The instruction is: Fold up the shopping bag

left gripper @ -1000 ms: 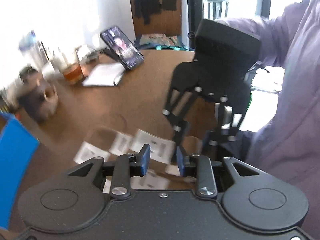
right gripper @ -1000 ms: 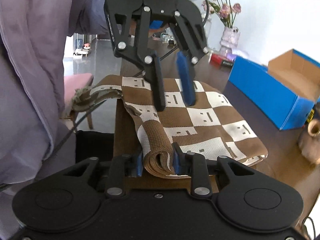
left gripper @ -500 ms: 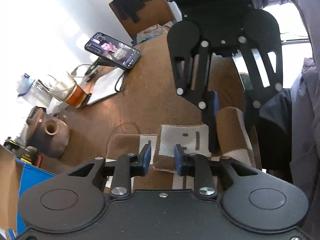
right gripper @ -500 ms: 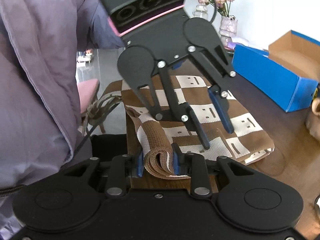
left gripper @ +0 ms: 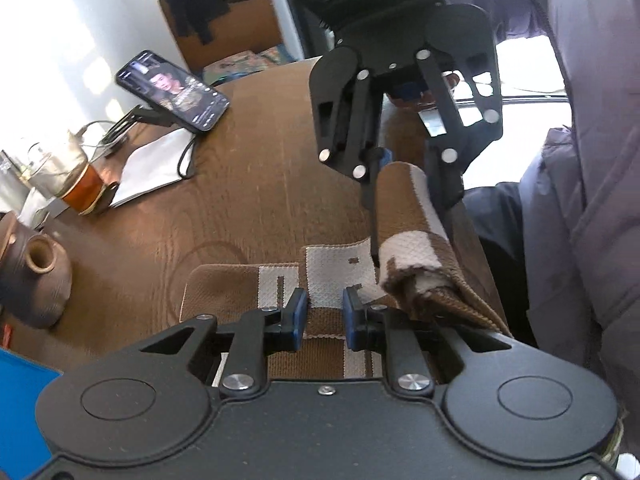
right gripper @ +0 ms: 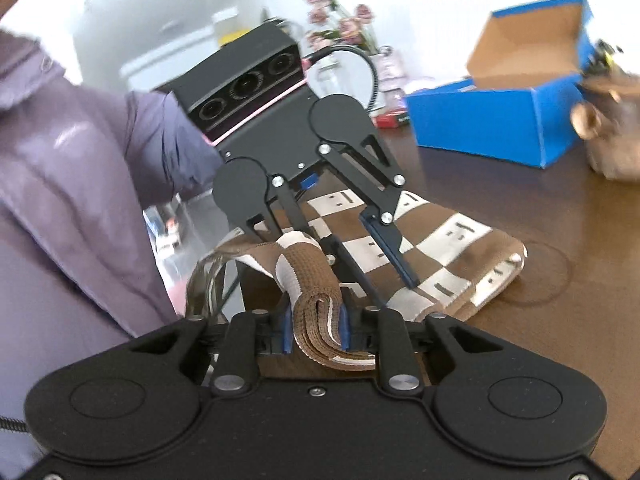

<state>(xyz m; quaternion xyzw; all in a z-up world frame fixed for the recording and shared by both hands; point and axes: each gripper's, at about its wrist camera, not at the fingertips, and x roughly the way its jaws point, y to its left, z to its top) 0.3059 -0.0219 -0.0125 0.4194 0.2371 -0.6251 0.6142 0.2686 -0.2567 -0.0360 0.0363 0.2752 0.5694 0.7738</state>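
Jaws-wise, right gripper (right gripper: 314, 328) has just squeezed tighter on the checkered shopping bag's (right gripper: 448, 248) bunched edge; left gripper (left gripper: 325, 314), narrow and empty, hovers over the flat part mid-frame.

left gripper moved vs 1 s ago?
Yes. The left gripper has dropped toward the bag on the table: earlier its fingertips stood above the checks, now they reach down onto them, nearer the right gripper.
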